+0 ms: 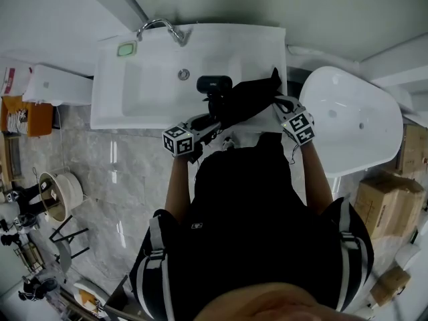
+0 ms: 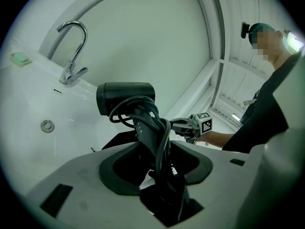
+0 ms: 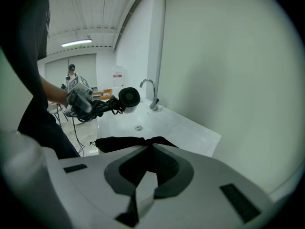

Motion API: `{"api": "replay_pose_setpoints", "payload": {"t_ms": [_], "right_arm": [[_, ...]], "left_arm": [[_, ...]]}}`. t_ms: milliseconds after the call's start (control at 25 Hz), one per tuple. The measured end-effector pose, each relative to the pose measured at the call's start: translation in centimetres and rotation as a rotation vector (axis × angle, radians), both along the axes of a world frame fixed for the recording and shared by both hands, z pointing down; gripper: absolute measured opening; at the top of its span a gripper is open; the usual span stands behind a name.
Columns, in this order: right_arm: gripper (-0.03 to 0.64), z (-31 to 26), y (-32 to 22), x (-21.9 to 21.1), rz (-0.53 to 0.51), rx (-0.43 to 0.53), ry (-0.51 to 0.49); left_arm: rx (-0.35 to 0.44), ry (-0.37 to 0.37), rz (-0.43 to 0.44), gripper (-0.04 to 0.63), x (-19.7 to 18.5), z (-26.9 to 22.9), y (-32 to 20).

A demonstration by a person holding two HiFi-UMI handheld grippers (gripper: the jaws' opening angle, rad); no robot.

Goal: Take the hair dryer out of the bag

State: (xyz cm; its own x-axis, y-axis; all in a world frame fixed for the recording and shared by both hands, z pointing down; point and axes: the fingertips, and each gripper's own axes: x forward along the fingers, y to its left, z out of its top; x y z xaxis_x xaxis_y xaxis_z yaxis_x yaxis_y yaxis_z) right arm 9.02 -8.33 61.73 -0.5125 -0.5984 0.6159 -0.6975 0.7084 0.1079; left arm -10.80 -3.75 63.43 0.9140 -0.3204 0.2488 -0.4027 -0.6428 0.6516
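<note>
At the far left of the head view a white packet (image 1: 8,80) bears red print too small to read. Next comes the white sink (image 1: 261,52), with a green dish (image 1: 126,48) on its back left corner, a chrome tap (image 1: 160,27) beside that, and a drain (image 1: 184,74) in the basin.

The left gripper (image 1: 210,120) reaches over the sink's front edge. Its cube (image 1: 178,140) carries black-and-white square markers and no words. Its fingers (image 2: 190,162) are closed on the handle of the black dryer (image 1: 214,84), whose cord (image 2: 143,104) is looped round that handle. The dryer is held up over the basin, clear of the bag, with its barrel above the drain. A few pale marks on the handle are too small to read, and no maker's name can be made out.

Just right of the dryer, the black bag (image 1: 251,97) lies limp across the sink's front right part. The right gripper (image 1: 279,104) has its fingers (image 3: 164,168) pinched shut on the bag's cloth. Its cube (image 1: 298,127) shows the same kind of square markers.

In the right gripper view a white-and-red sign (image 3: 118,75) hangs on the far wall, its print illegible.

Right of the sink stands a white tub (image 1: 354,119), and beyond it are plain brown boxes (image 1: 388,202).
</note>
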Motion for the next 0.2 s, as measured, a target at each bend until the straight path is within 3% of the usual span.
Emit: {"api": "replay_pose_setpoints", "payload": {"t_ms": [200], "right_arm": [[0.067, -0.6, -0.1, -1.0, 0.041, 0.024, -0.001]], "left_arm": [[-0.004, -0.011, 0.032, 0.193, -2.0, 0.2, 0.7]]}}
